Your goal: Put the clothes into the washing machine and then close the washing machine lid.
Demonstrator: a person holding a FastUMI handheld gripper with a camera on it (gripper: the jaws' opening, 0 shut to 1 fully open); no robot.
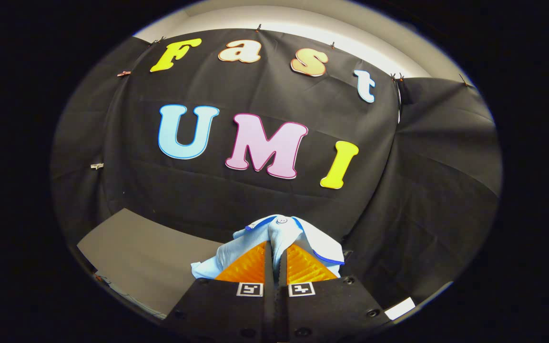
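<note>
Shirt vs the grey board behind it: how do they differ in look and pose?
The shirt is pale blue with darker blue trim and a button; the board is plain grey. The shirt is crumpled and bunched, pinched between the tool's nearly closed fingers; the board lies flat, off to the side beyond them, untouched. Shared: both sit in front of the black cloth wall.

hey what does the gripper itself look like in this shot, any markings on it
The gripper has two wedge-shaped ribbed fingers tapering toward the tips. Behind them sits a black blocky body with round screw heads and two small square black-and-white tags.
</note>
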